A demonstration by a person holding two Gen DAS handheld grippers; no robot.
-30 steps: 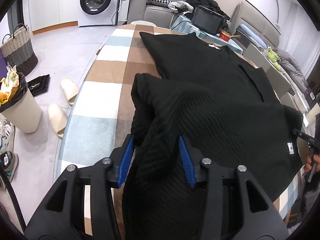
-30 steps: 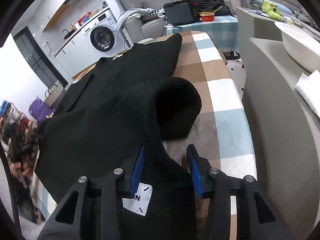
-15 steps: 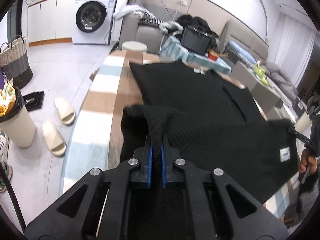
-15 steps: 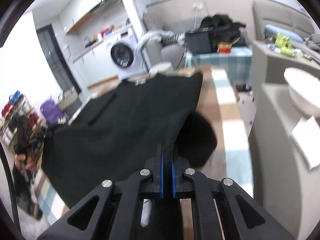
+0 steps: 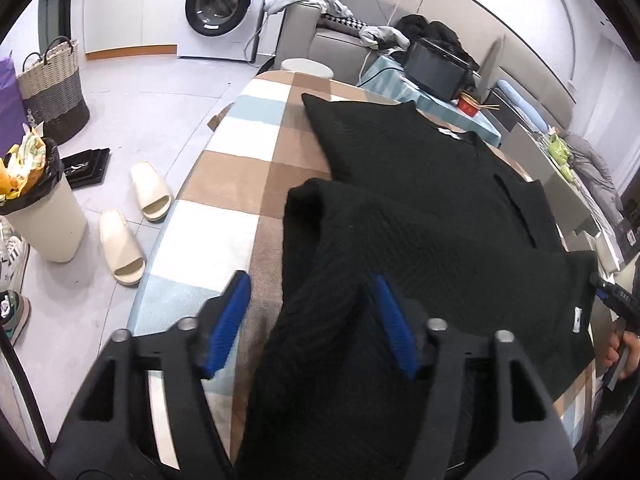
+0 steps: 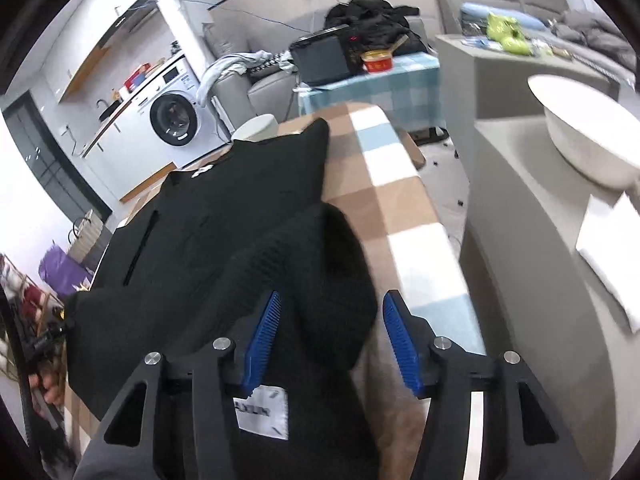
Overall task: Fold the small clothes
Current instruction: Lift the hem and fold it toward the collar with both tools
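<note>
Checked cloth in brown, white and pale blue covers the tabletop [image 5: 240,184], and the black knit sweater [image 5: 432,184] lies spread over most of it, long axis running from the near edge toward the far end, neck label at the far side. Its near hem is doubled back over the body, a bunched fold humped up near the left edge. Over in the right wrist view the same sweater [image 6: 224,216] shows a white label close to the near edge.

Past the far end sits a small table with a black appliance [image 5: 436,70] and a red bowl [image 5: 469,105]; a washing machine [image 5: 218,4] stands against the back wall. On the floor to the left: pale slippers [image 5: 136,220], a full bin [image 5: 40,216], a woven basket [image 5: 54,88].

Left gripper [image 5: 312,320]: fingers opening, apart, a ridge of black knit running up between them, pads off the cloth. Right gripper [image 6: 332,340]: fingers opening too, the folded hem lying loose between them, released.
</note>
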